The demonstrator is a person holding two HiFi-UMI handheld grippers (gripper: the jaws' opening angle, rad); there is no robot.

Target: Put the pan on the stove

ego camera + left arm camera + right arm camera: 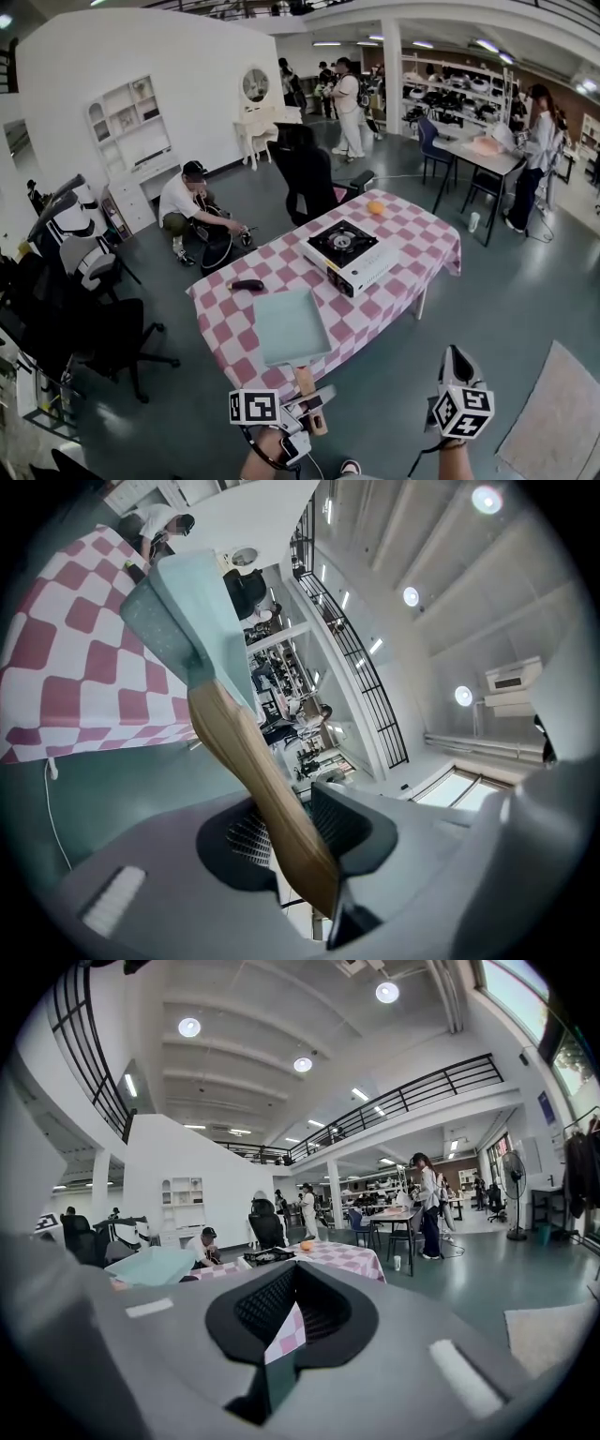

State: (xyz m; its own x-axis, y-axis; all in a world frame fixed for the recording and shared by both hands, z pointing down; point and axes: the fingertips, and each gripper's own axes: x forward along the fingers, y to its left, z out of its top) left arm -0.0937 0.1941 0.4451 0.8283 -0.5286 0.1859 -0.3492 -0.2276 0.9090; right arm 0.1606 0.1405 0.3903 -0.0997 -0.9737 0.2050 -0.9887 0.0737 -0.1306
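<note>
A pale teal square pan (292, 325) with a wooden handle (305, 382) hangs over the near end of the pink-checked table (412, 242). My left gripper (307, 401) is shut on that handle. In the left gripper view the handle (246, 752) runs between the pads (251, 838) up to the pan (178, 621). The white portable stove (349, 251) with a black burner top stands further along the table, apart from the pan. My right gripper (457, 364) is off the table's near right corner, shut and holding nothing (286, 1288). It sees the pan (155, 1265) and the stove (270, 1256) ahead.
An orange (376, 207) lies beyond the stove and a small black object (247, 285) lies left of the pan. A black office chair (309, 169) stands behind the table and more chairs (103, 328) at the left. A person (187, 202) crouches on the floor; a rug (553, 422) lies at the right.
</note>
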